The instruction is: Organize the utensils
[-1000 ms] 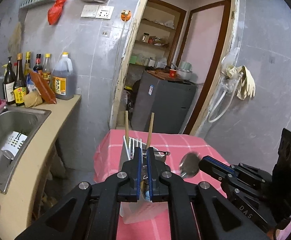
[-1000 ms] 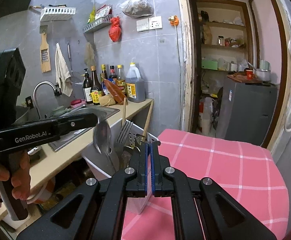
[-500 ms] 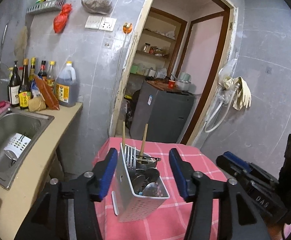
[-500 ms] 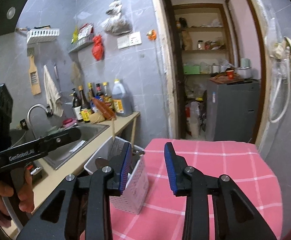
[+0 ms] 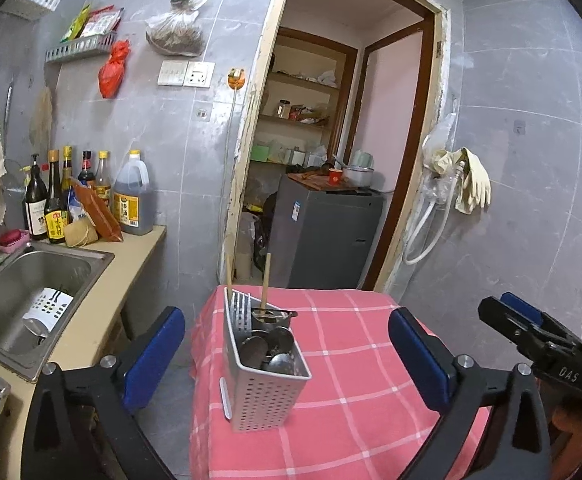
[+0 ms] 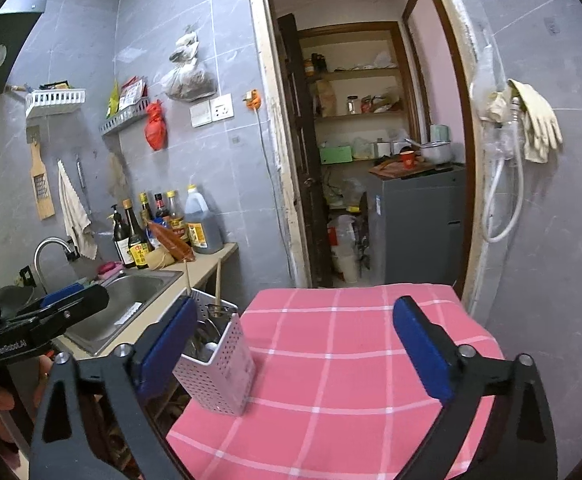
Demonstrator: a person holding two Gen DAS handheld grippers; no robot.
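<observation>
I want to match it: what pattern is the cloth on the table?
The cloth is pink with a white grid check, clearest in the right wrist view.

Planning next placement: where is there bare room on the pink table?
Free: the tablecloth right of the utensil holder and its far strip toward the doorway. Crowded: the left edge with the holder, and the counter corner with bottles beside the sink.
</observation>
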